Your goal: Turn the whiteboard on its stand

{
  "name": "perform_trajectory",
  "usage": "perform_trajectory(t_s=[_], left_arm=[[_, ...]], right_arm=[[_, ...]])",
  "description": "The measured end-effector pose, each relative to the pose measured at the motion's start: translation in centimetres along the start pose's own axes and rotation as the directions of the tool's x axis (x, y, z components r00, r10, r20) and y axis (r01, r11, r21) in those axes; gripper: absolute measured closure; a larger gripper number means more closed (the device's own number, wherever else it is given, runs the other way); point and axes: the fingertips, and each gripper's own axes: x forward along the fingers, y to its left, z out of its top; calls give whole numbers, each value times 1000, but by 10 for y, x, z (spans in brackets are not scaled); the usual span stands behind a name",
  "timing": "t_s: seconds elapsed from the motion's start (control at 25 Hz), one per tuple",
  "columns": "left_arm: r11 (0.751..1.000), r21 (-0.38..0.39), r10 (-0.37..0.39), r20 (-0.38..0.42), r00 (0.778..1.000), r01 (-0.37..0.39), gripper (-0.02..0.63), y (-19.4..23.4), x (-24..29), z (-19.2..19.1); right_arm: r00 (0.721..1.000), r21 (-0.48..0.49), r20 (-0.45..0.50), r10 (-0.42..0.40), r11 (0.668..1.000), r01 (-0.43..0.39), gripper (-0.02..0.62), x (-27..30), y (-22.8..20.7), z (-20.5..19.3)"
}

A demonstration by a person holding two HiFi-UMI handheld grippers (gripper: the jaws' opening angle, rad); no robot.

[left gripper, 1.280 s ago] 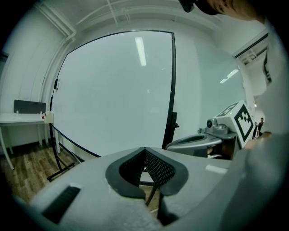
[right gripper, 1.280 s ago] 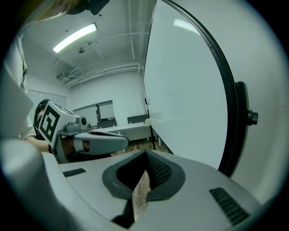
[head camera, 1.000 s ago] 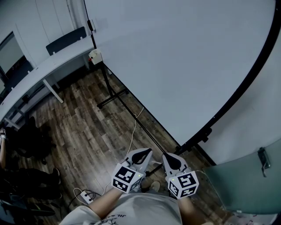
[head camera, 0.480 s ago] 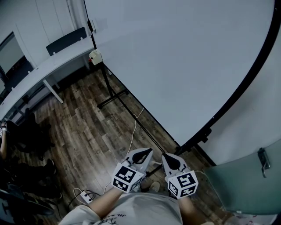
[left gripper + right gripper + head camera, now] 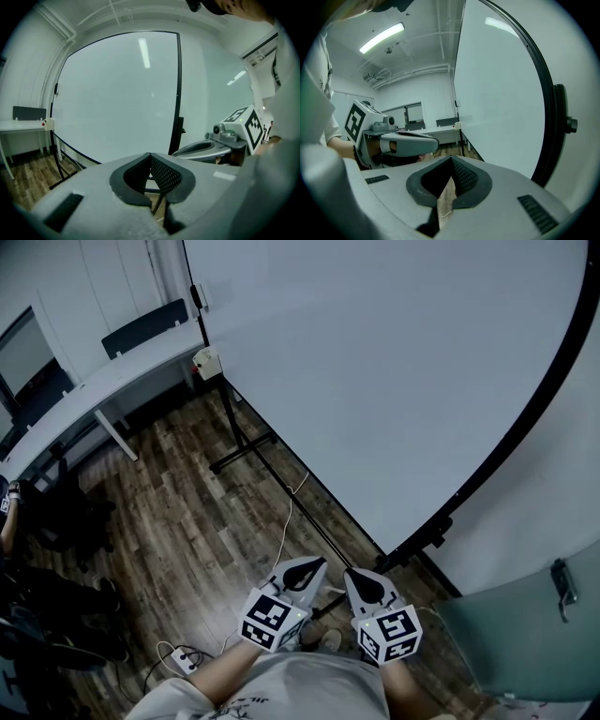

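Note:
The big whiteboard with its black frame stands on a black stand and fills the upper right of the head view. Both grippers hover low in front of its near corner, side by side and apart from it. My left gripper is shut with nothing in it, its tips meeting in the left gripper view. My right gripper is also shut and empty. The board's face lies ahead of the left gripper, and its framed edge runs past the right one.
A long white desk with a dark chair stands at the far left. Black office chairs and a person's arm sit at the left edge. A power strip and a cable lie on the wood floor. A glass panel is at lower right.
Both grippers have kept still. At the left edge the black chair and the person have shifted a little.

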Motion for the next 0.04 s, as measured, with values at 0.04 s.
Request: perform_trajectory(t_s=[0.04], left_arm=[[1000, 0, 0, 0, 1000, 0, 595, 0, -1, 0]], right_arm=[[1000, -1, -1, -2, 1000, 2, 589, 0, 1, 1]])
